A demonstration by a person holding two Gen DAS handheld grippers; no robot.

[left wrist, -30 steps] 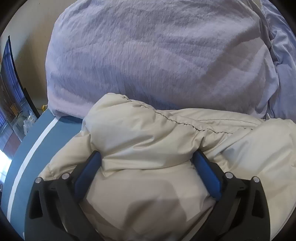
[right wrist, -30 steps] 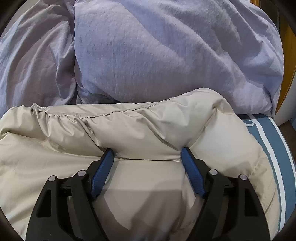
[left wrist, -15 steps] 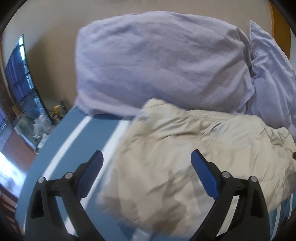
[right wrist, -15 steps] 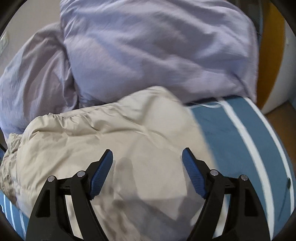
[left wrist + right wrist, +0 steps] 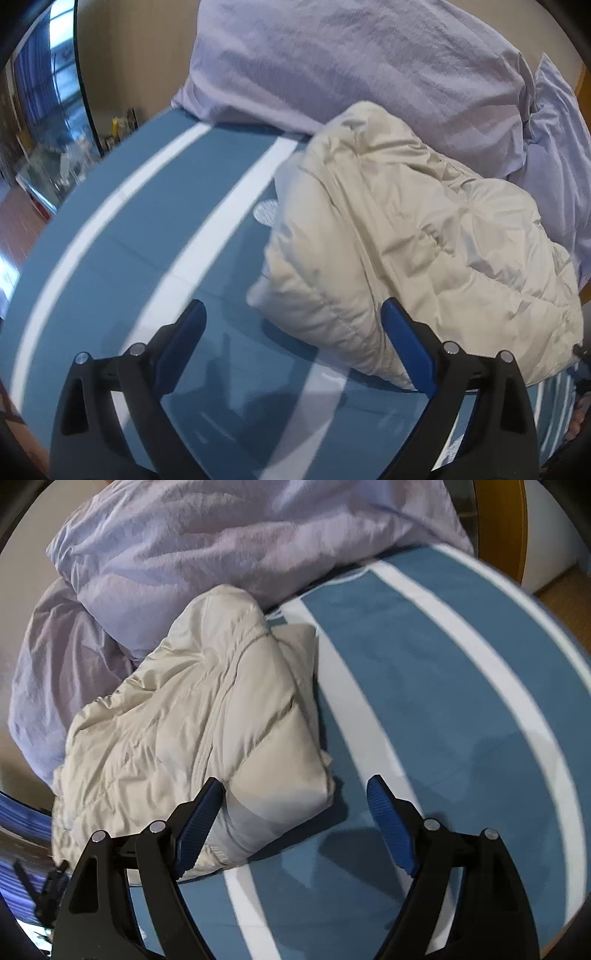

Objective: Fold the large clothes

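Note:
A cream puffy jacket (image 5: 424, 251) lies folded in a bundle on the blue bed cover with white stripes (image 5: 155, 221), its far end against the lilac pillows. It also shows in the right wrist view (image 5: 207, 723). My left gripper (image 5: 293, 332) is open and empty, above the cover at the jacket's near left corner. My right gripper (image 5: 295, 805) is open and empty, above the jacket's near right corner; its left finger (image 5: 195, 827) overlaps the jacket's edge in the view.
Two lilac pillows (image 5: 369, 62) are stacked at the head of the bed, also in the right wrist view (image 5: 229, 535). A dark-framed mirror or window (image 5: 48, 74) stands off the bed's left side. An orange headboard edge (image 5: 506, 524) and floor lie to the right.
Both grippers have let go of the jacket and pulled back and apart, left to the left, right to the right. The jacket now lies released on the bed.

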